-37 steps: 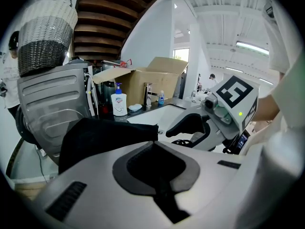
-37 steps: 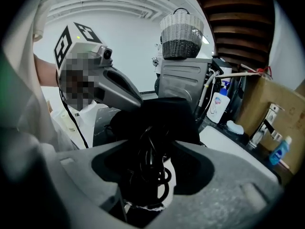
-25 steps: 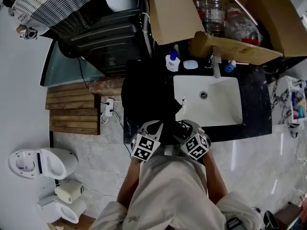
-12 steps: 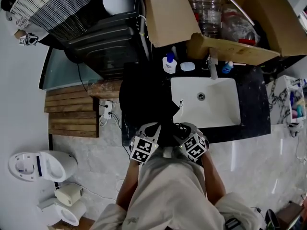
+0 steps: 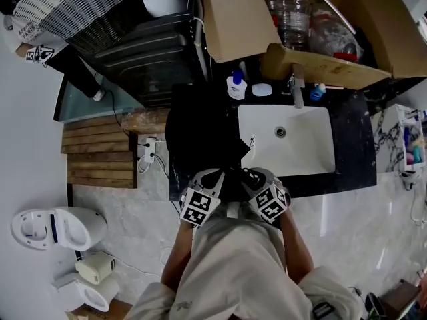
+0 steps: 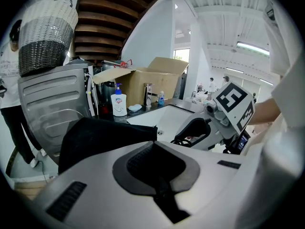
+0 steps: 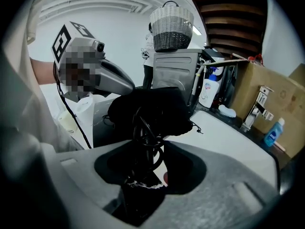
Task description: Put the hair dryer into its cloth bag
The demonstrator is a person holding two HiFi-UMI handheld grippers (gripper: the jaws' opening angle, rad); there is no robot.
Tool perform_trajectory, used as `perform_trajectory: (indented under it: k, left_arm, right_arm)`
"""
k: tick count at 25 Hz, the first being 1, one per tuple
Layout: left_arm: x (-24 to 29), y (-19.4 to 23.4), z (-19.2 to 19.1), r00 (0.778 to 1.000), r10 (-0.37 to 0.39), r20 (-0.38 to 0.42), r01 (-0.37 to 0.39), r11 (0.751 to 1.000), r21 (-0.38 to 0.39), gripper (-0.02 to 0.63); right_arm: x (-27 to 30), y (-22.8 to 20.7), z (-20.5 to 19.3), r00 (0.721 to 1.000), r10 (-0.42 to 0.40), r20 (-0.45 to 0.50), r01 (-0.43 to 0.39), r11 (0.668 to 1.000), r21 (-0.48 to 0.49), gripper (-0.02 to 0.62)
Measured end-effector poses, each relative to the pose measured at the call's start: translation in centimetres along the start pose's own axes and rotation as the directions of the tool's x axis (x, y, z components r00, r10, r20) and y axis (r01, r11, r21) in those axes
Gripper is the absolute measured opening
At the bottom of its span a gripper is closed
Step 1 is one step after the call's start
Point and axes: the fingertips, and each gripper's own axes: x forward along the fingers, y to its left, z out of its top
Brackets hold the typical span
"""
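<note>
As right gripper (image 7: 145, 178) just closed on coiled black cord (image 7: 148, 142) — left gripper (image 6: 159, 185) shut by cloth bag (image 6: 95, 135).

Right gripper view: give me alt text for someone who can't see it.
The right gripper has just been closing its jaws on a coiled black cord that runs up to a black cloth bag beside a white sink. Behind are a washing machine, a woven basket above it, and a cardboard box.
</note>
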Motion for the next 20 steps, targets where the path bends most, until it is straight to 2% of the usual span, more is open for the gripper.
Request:
perform_trajectory:
  k: [12,20]
  left_arm:
    - [-0.1,-0.3,0.4,1.0,-0.008,0.008,0.008,1.0,-0.005,0.006]
    - [-0.3,-0.3,1.1,0.999,-0.02,0.041,0.022,0.999,-0.037,0.006]
  right_arm:
    - [0.7,-0.3,2.3,0.999,-0.004,0.037,0.004,1.0,-0.005,0.178]
    - [1.9,-0.3,3.7,0.999,0.011,0.051,-0.01,1.0,-0.025,0.178]
